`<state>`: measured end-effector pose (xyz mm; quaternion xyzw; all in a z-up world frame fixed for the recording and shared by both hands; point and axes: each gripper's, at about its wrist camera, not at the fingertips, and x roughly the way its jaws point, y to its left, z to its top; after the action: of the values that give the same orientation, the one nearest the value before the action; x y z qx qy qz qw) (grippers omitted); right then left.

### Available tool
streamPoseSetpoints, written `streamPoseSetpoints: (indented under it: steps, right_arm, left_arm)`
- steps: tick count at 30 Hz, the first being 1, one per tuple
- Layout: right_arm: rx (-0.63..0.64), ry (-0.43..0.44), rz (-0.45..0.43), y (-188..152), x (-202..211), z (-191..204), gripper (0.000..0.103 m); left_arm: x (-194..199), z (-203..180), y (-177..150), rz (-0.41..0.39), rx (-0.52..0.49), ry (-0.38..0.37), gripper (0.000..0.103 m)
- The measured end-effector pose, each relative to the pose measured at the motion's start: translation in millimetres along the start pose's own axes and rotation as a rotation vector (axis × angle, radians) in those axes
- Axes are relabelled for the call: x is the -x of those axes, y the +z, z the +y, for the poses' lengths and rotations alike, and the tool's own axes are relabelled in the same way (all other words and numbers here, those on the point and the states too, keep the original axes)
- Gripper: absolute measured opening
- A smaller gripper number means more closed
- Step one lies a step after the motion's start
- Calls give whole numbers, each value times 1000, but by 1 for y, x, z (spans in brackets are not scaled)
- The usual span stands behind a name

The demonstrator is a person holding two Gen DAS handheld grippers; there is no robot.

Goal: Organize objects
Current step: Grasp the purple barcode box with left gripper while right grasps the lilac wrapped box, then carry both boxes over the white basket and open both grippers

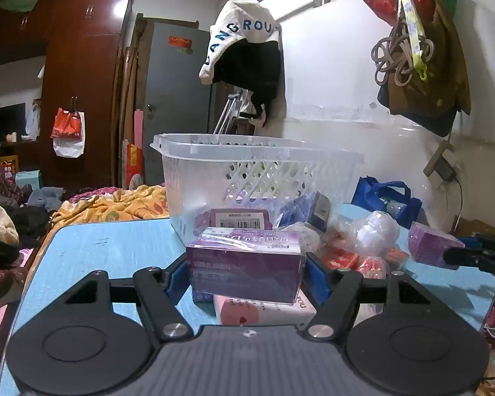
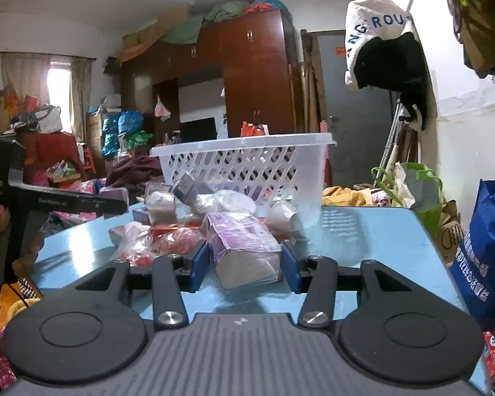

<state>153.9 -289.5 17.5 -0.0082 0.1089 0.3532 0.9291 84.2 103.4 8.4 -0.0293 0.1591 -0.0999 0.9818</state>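
In front of white perforated plastic basket point(image 1: 247, 171): left gripper point(image 1: 246, 275) clamped on purple plastic-wrapped tissue box point(image 1: 244, 264). Right gripper point(image 2: 246, 264) grasping purple-topped wrapped tissue pack point(image 2: 244, 247).

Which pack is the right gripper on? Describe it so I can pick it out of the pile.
Start at the white lattice basket on the blue table; a heap of wrapped items lies in front of it. At the heap's near edge, the right gripper holds a purple pack in clear film. Unlike the red bags beside it, it is boxy, with a pale end facing the camera.
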Motion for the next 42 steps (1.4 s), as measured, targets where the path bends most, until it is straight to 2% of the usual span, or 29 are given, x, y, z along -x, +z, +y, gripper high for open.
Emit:
streamPoseSetpoints:
  steps: [3,5,7,10,12,14,18,20,22,27,28,29,30,31,32,33,36,38,39,42]
  right_arm:
    - [-19,-20,-16,2,0,-2,50]
    - [-30,-34,-34,6,1,-3,50]
    - [-20,-51,-59,20,1,1,50]
    - [0,-53,-113,52,-9,8,50]
    - [18,-66,-136,80,-26,11,50]
    - [32,-129,-152,101,-49,10,50]
    - [30,-184,-63,134,-112,1,50]
    - [31,-214,-32,139,-132,-2,50]
    - [19,-207,-3,141,-146,-5,50]
    - [40,-228,24,140,-157,-6,50]
    - [45,-216,25,140,-158,-6,51]
    - [49,-194,37,140,-161,-6,52]
    - [49,-192,35,139,-160,-5,54]
    - [52,-201,22,139,-158,-4,67]
    - [62,-209,2,137,-151,-2,92]
    - [66,-210,-22,137,-145,-1,101]
    - [1,-135,-100,135,-117,-5,103]
    - [-33,-115,-92,127,-98,-4,103]
    - [-40,-141,-78,119,-87,-2,103]
    - [-30,-186,-15,85,-66,3,103]
  left_arm:
    - [6,-1,0,-39,17,33,74]
    - [12,3,7,-64,81,53,74]
    - [20,4,25,-114,114,29,74]
    - [13,-4,68,-159,67,68,74]
    - [-7,-5,96,-140,60,87,74]
    - [-31,-6,117,-109,69,106,74]
    - [-82,-4,139,-32,82,146,73]
    - [-97,-2,144,-8,87,158,73]
    - [-108,-2,145,16,67,174,73]
    - [-118,0,145,24,56,181,74]
    - [-118,0,145,0,54,187,76]
    - [-117,-1,145,-15,45,199,88]
    - [-115,0,144,-32,40,218,94]
    - [-111,0,143,-53,42,230,103]
    - [-105,0,141,-80,47,231,103]
    - [-97,2,140,-107,58,226,103]
    - [-68,7,131,-211,90,199,103]
    - [-59,8,124,-155,76,160,103]
    - [-51,7,116,-125,74,152,103]
    - [-28,3,85,-104,56,166,103]
